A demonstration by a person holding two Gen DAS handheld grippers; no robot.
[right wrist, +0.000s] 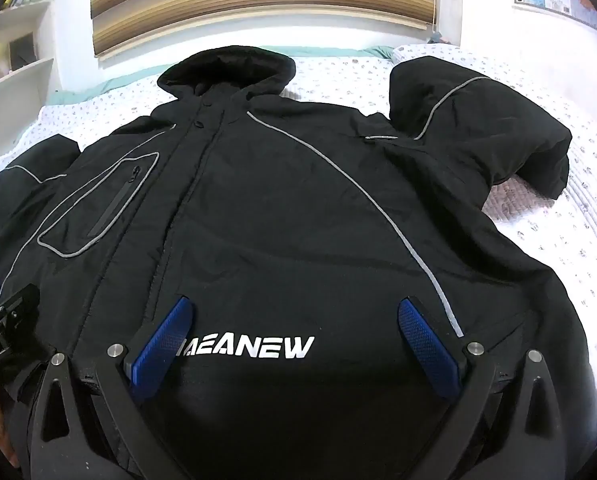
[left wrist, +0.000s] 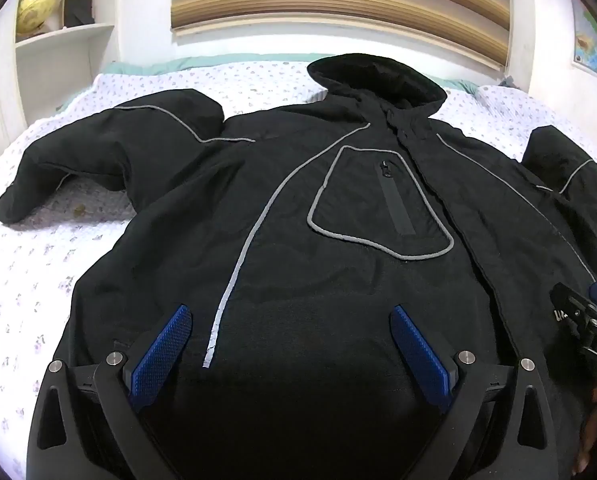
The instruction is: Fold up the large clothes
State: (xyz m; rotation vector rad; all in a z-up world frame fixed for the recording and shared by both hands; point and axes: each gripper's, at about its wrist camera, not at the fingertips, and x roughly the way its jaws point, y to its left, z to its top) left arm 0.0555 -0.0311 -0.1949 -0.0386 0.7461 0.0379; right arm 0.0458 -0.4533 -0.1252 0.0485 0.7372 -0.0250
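Both hand-held grippers, left & right, wide open w/ nothing held over black jacket; bulky sleeve prob slips or bunches mid-fold.

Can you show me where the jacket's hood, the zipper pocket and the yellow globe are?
hood (right wrist: 226,66): right wrist view, on its dark top fold.
zipper pocket (left wrist: 396,204): left wrist view, on the black zipper strip.
yellow globe (left wrist: 36,8): left wrist view, middle of the ball on the shelf.

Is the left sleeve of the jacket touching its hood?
Apart. The left wrist view shows bedsheet between the sleeve and the hood.
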